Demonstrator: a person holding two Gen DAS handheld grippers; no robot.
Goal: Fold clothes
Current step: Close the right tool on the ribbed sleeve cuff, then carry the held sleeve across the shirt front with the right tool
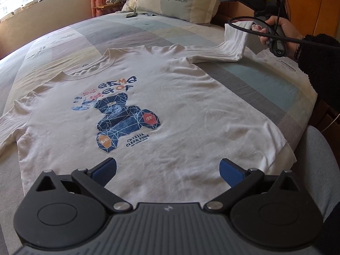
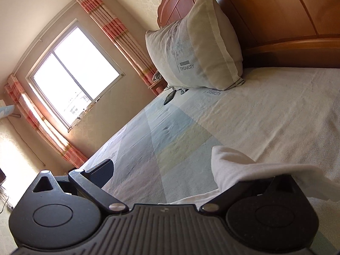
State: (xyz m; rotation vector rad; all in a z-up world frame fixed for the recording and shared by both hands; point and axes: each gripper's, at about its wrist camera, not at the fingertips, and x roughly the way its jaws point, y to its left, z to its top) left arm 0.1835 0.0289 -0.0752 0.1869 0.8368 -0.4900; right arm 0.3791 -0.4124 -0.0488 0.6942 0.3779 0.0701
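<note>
Left gripper (image 1: pixel 167 170): fingers spread wide, blue pads (image 1: pixel 105 171) apart, nothing between them. It hovers over the lower hem area of the shirt (image 1: pixel 148 106), which lies flat, print side up, on the bed (image 1: pixel 255 80). The bear print (image 1: pixel 125 121) sits ahead of the fingers, slightly toward the left finger. Collar is further ahead, up and left of the print.

Right sleeve (image 1: pixel 229 44) of the shirt is lifted off the bed, well ahead and to the right of the left fingers, draped over the right gripper (image 1: pixel 244 4), which the right hand (image 1: pixel 276 29) holds by its handle.

Right gripper (image 2: pixel 167 170), own view: left finger visible and set wide. White cloth (image 2: pixel 244 165) lies over the right finger and hides it. The fingers are spread, not clamped; the cloth rests on the one finger rather than being pinched between the two. The space between the fingers shows only the bed.

Beyond the right fingers: pillow (image 2: pixel 197 48) against the headboard (image 2: pixel 276 10), a dark remote (image 2: pixel 169 97) just beside the pillow's lower corner. Window (image 2: pixel 74 70) and curtain (image 2: pixel 119 36) lie ahead-left.
</note>
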